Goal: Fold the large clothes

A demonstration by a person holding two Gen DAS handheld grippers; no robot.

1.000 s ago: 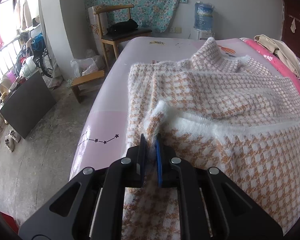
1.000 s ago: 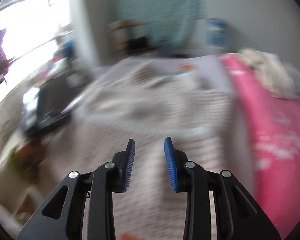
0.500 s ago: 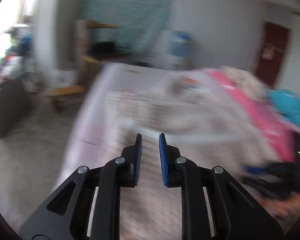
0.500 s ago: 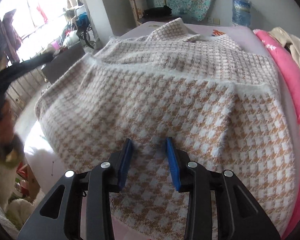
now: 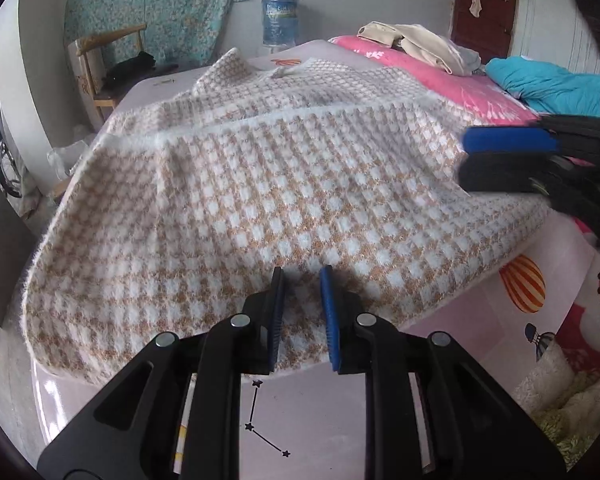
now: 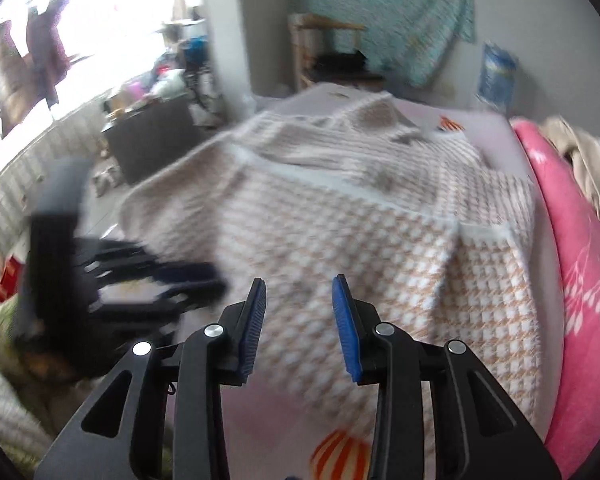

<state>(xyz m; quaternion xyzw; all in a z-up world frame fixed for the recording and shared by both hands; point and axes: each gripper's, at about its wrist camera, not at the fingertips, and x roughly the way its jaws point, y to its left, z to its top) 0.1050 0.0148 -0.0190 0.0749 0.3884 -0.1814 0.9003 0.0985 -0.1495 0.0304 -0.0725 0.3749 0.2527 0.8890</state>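
A large fuzzy sweater in orange-and-white houndstooth [image 5: 284, 184] lies spread on the bed with a white-edged fold across its middle; it also shows in the right wrist view [image 6: 380, 232]. My left gripper [image 5: 302, 280] is open and empty just above the sweater's near hem. My right gripper [image 6: 298, 288] is open and empty over the near part of the sweater; it shows from the side in the left wrist view [image 5: 466, 156], at the sweater's right edge. The left gripper shows blurred in the right wrist view [image 6: 216, 280].
The bed has a pale pink printed sheet [image 5: 520, 320] and a bright pink quilt [image 5: 440, 76] along the right. Beige clothes [image 5: 416, 42] and a blue blanket [image 5: 556, 84] lie at the far right. A wooden chair [image 5: 108, 68] and a water jug [image 5: 279, 18] stand behind the bed.
My left gripper has let go of the sweater's folded edge, opened and pulled back to the near hem. My right gripper stayed open and moved back toward the near edge.
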